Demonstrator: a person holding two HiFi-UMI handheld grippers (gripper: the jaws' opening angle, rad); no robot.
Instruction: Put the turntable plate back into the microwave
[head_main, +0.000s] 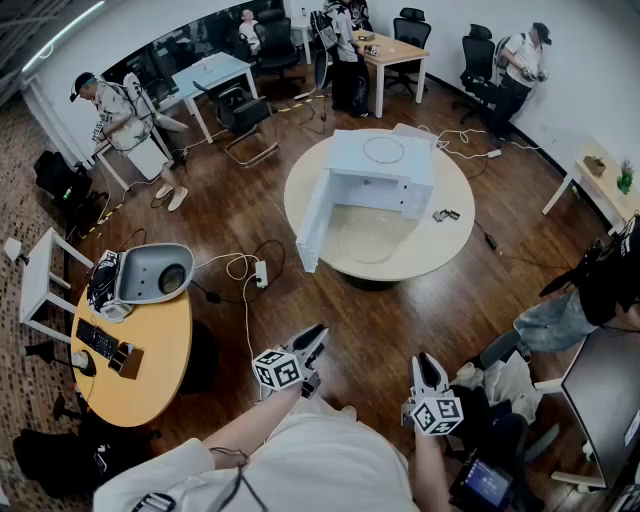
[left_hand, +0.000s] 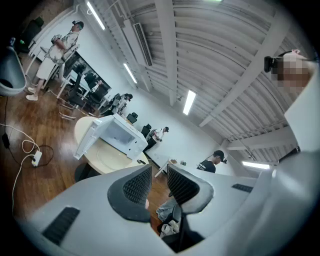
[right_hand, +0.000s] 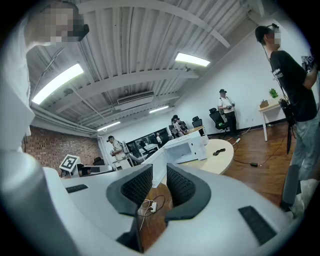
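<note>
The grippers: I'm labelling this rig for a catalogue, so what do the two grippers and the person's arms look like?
Both the left gripper and the right gripper have pale grey moulded bodies and two tapering jaws faced with black ribbed pads. Each carries a white cube printed with black square markers. The person wears a pale top; the forearms are bare.

This is an open-plan office. Rolling office chairs and desks stand along the top of the head view on a wood floor. In the right gripper view, strip lights run overhead and a brick wall shows at left.
</note>
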